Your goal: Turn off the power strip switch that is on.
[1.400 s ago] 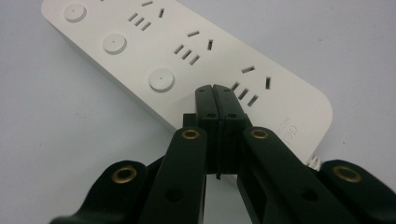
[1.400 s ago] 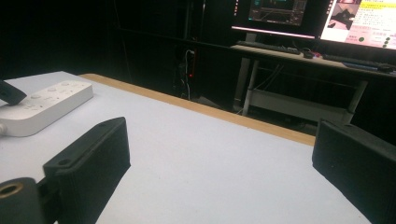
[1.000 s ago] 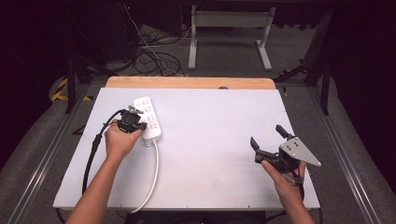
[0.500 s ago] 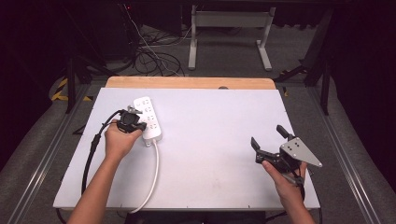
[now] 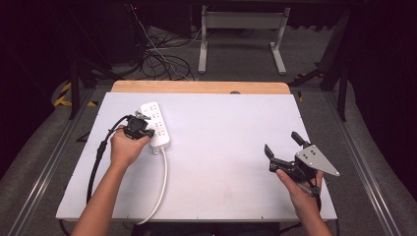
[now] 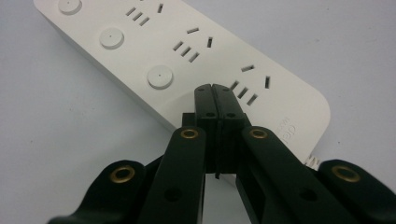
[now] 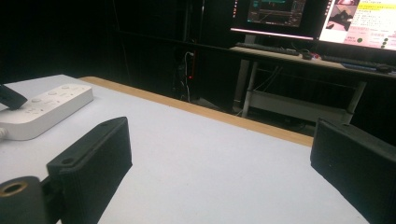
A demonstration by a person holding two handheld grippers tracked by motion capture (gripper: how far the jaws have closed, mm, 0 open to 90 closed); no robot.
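A white power strip (image 5: 156,123) lies on the white table (image 5: 231,128) at the left, and its white cord (image 5: 160,187) runs toward the near edge. My left gripper (image 5: 146,132) is held over the strip's near end. In the left gripper view its jaws (image 6: 215,93) are pressed together with nothing between them, tips just above the strip (image 6: 154,51) beside a socket. I cannot tell if they touch it. My right gripper (image 5: 282,142) is held at the near right with its jaws wide apart and empty (image 7: 219,158). The strip (image 7: 44,109) lies far to its left.
A wooden strip (image 5: 196,87) runs along the table's far edge. Beyond it are a metal desk frame (image 5: 241,29) and floor cables (image 5: 157,54). Lit monitors (image 7: 327,16) stand in the dark background. A black cable (image 5: 96,162) trails from the left gripper.
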